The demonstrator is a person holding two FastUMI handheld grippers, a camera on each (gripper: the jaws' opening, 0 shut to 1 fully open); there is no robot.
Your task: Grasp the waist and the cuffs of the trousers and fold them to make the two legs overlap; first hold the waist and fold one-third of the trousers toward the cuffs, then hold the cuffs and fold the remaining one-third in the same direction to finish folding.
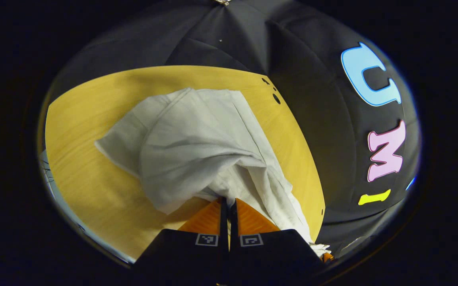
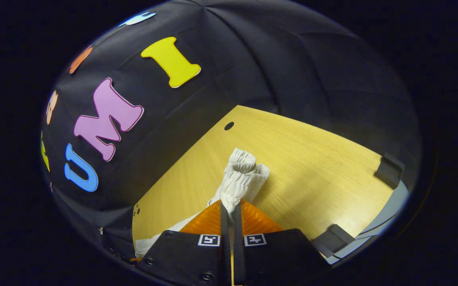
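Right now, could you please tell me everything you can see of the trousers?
The trousers are off-white, of thin, creased woven cloth, lying rumpled and partly doubled over on the yellow wooden table. One end trails off toward the table's edge. The left gripper has its jaws closed on a fold near the middle of the heap. In the right gripper view, a gathered, ribbed band of the cloth, which looks like the waist, stands bunched up between the closed jaws of the right gripper, lifted above the tabletop.

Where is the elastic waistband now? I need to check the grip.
In the right gripper view, the gathered waistband sticks out past that gripper's fingers, which pinch it above the wooden table.
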